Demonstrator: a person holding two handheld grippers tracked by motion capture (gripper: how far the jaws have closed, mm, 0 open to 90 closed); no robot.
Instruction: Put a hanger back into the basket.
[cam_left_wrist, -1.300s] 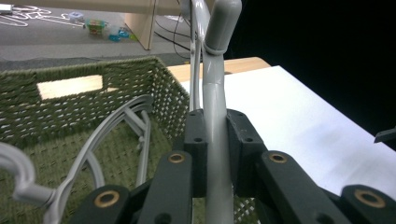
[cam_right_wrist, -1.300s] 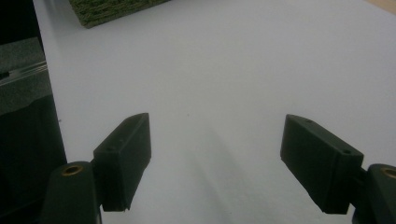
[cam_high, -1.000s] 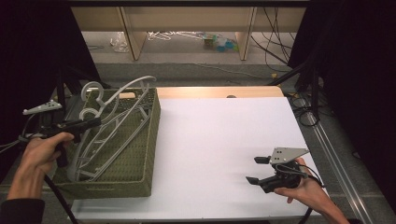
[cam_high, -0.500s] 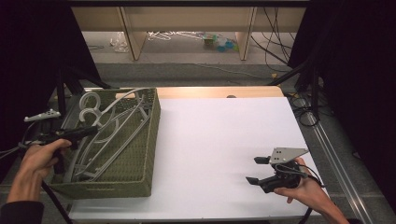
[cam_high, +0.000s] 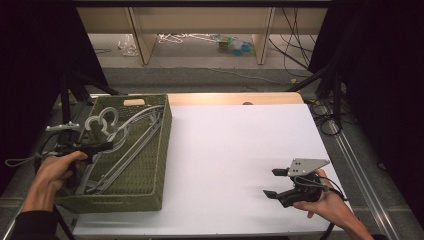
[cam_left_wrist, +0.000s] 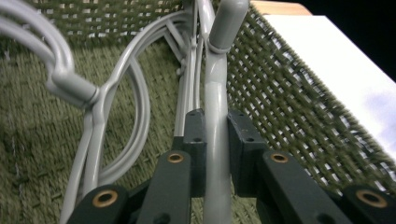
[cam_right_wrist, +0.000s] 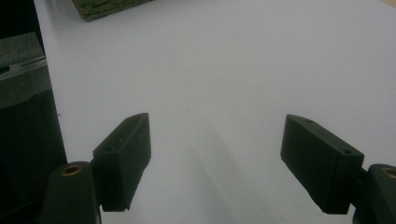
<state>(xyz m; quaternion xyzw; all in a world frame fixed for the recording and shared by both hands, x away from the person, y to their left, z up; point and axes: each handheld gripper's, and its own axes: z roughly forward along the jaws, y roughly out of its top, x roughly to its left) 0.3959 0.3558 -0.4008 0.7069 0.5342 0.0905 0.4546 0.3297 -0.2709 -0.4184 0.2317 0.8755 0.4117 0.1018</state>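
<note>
Left gripper (cam_left_wrist: 215, 154) is clamping a grey hanger (cam_left_wrist: 216, 121) inside the green basket (cam_high: 162, 150), likely readying a lift | right gripper (cam_high: 280, 184) is waiting, jaws wide apart, over the white table (cam_high: 240, 145), probably to receive it.

Grey hanger bar (cam_left_wrist: 217, 154) in the left gripper view: lower end cut off at the bottom edge; the stretch between the left tool (cam_left_wrist: 216, 128) pads hidden by the jaws.

Other hangers (cam_left_wrist: 116, 93): hooks run out past the top and left edges.

Green woven basket (cam_right_wrist: 105, 7) in the right gripper view: one corner in frame, the rest cut off at the top.

Items on the floor (cam_high: 232, 45) beyond the worktop (cam_high: 240, 145), high view: too small to identify.

Right tool (cam_high: 276, 182): body partly covered by the hand (cam_high: 327, 202).
</note>
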